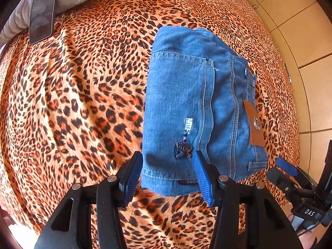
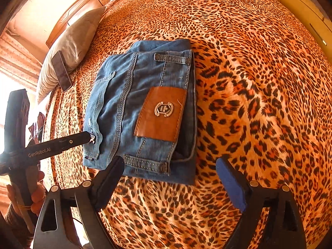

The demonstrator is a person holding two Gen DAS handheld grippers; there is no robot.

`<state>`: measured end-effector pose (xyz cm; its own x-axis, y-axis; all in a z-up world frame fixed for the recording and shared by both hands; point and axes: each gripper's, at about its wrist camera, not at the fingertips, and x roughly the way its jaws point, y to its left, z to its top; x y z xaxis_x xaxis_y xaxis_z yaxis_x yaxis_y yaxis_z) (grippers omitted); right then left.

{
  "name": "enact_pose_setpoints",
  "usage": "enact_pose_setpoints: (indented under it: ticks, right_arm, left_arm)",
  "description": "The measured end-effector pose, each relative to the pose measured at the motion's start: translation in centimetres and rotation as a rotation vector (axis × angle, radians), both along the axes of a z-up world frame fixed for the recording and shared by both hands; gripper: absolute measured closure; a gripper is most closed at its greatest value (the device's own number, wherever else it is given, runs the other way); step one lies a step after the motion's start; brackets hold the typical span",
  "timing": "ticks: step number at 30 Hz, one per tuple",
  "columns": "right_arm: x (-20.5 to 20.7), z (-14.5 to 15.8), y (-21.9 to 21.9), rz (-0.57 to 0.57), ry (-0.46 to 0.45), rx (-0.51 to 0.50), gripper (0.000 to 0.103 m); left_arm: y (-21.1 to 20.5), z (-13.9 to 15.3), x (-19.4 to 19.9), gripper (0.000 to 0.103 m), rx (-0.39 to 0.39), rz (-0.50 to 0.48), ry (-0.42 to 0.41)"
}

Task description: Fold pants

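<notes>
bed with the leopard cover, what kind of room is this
Most likely a home bedroom: a leopard-print bedspread covers a bed with a wooden headboard and a grey pillow, and folded jeans lie on top.

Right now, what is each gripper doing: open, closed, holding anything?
Left gripper: open, holding nothing; the folded jeans lie on the bed beyond its fingers.
Right gripper: wide open, holding nothing.

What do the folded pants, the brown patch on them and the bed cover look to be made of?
Pants: blue denim, judging by the twill weave and pale topstitching. Brown patch: looks like leather or an imitation, smooth sheen, metal emblem. Bed cover: soft printed fabric, leopard pattern, creased.
</notes>
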<state>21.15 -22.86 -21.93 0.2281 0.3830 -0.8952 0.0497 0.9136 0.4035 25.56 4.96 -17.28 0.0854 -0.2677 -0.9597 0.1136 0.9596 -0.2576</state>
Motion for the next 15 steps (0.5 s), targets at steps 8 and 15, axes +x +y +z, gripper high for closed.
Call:
enact_pose_setpoints:
  ticks: [8, 15]
  right_arm:
    - [-3.7, 8.5, 0.1, -0.068, -0.202, -0.225, 0.003]
    - [-6.8, 12.9, 0.8, -0.118, -0.356, -0.385, 0.0]
  left_arm:
    - [0.2, 4.2, -4.3, 0.052, 0.027, 0.052, -0.151]
    - [-0.6, 6.4, -8.6, 0.031, 0.165, 0.058, -0.314]
